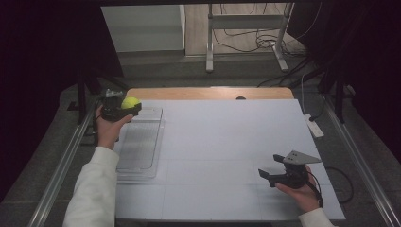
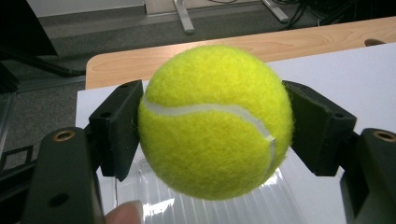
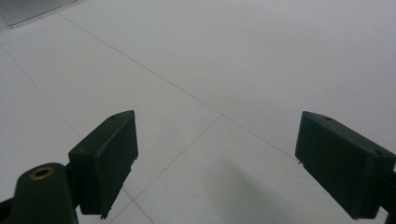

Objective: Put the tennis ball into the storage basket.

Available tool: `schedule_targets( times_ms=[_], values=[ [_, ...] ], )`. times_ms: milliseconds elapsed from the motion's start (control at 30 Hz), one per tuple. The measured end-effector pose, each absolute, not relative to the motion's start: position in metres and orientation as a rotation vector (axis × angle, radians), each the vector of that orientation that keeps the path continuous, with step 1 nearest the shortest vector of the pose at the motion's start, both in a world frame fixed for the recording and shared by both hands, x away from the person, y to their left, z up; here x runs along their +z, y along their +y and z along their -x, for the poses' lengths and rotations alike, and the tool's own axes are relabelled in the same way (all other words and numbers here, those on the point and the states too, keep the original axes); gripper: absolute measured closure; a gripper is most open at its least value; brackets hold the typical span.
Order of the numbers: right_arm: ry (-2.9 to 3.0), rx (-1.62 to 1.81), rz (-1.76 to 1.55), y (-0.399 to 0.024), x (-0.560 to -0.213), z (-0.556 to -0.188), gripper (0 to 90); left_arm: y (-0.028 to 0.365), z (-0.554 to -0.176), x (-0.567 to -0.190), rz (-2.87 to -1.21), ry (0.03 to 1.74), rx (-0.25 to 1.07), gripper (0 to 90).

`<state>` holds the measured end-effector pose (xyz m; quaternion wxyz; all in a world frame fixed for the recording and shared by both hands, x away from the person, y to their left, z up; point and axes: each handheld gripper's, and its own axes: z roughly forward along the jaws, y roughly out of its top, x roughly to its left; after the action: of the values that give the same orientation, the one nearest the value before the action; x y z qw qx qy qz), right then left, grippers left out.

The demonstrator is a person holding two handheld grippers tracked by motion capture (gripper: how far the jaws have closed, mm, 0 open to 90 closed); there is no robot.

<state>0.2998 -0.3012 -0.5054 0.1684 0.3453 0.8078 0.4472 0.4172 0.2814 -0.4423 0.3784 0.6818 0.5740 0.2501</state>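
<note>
One tennis ball (image 2: 212, 123), bright yellow, and it's pinched firmly between the jaws of the left gripper (image 1: 122, 109), held up over the far end of the clear plastic tray (image 1: 140, 142). So the pickup looks done; what's left, I'd judge, is setting it down, perhaps into that single tray. The right gripper (image 3: 217, 163) hangs well to the right of the tray, jaws spread wide, nothing between them, over the white table (image 1: 227, 137).
</note>
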Motion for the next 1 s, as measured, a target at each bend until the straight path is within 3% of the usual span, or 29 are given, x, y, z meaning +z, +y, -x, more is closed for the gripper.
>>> schedule_targets(
  times_ms=[1000],
  values=[
    [2.302,1.265,-0.984,-0.302,-0.506,-0.3,13.7,0.287,-0.424,-0.459,-1.795,1.511,0.615,26.5]
  ],
)
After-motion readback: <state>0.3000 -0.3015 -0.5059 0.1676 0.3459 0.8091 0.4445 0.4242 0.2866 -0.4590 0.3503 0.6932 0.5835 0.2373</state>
